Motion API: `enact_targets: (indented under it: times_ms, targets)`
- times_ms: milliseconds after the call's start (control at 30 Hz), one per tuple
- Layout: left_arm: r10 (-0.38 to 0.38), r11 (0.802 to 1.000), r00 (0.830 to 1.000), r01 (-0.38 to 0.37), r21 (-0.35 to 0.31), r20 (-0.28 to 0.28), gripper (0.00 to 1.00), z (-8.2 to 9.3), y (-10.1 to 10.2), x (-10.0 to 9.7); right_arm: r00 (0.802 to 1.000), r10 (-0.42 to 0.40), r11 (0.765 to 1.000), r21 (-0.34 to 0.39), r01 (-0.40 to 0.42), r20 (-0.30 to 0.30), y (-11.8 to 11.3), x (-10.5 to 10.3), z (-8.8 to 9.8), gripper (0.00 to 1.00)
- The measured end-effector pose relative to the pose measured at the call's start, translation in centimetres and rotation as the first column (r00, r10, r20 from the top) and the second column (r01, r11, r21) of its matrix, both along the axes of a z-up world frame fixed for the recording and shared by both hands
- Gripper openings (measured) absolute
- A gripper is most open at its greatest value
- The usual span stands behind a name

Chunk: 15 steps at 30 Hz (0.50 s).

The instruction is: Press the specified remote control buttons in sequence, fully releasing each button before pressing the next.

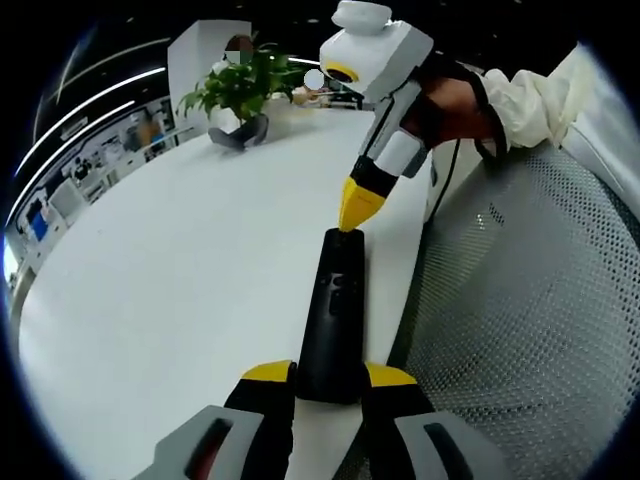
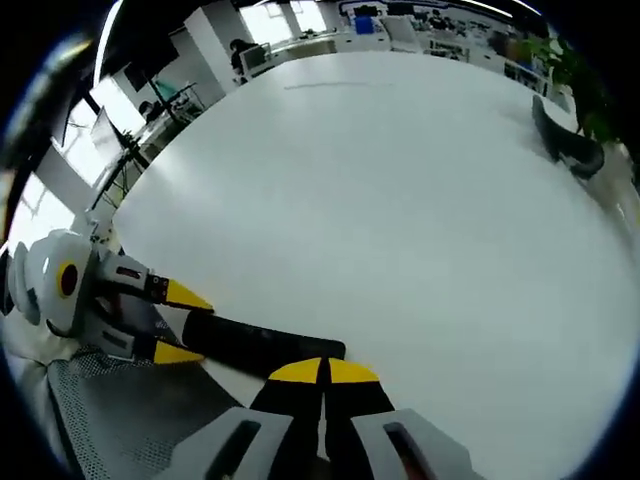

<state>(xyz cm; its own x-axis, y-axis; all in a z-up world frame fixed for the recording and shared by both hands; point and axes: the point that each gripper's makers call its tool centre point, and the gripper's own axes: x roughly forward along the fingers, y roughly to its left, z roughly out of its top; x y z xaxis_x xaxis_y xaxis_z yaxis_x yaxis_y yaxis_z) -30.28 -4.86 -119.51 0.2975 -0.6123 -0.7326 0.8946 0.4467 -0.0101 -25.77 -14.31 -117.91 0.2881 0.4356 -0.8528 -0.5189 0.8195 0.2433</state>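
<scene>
Left claw (image 1: 330, 378): clamped on near end of remote (image 1: 335, 315), one jaw on each long side. Remote lies along table (image 1: 180, 300) edge, stretching straight away from this claw, button face up.

Right claw (image 1: 355, 205): jaws pressed together into a single tip, grasping nothing; tip set on remote's far end, apparently pressing a button there. Exact button not readable. In right gripper view, same claw (image 2: 323, 372) seen with yellow tips meeting directly over remote (image 2: 262, 343), left claw (image 2: 183, 322) beyond it holding the opposite end.

Past remote: bare white tabletop, then potted plant (image 1: 240, 95) well apart at the far side. Mesh surface (image 1: 530, 320) alongside table edge.

Risks, judged:
- Tip slipping off button: narrow closed tip, off-centre push.
- Remote tilting or sliding off edge: downward force at far end, loose left clamp.
- Incomplete release before next press: tip not lifted clear.
</scene>
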Motion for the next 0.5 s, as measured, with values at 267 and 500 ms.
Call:
enact_targets:
  times_ms: [267, 500]
  targets:
    - [-0.001, 1.0, 1.0, 0.001, 0.0, 0.002, 0.25, 0.01, 0.01, -0.1, 0.999, 0.042, 0.999, 0.006, -0.042, 0.003, 0.7, -0.34, 0.02, 0.0]
    - [-0.002, 1.0, 1.0, 0.002, -0.002, 0.003, 0.25, 0.03, 0.03, -0.13, 0.998, 0.059, 0.998, 0.014, -0.059, -0.017, 0.99, -0.65, -0.26, 0.0]
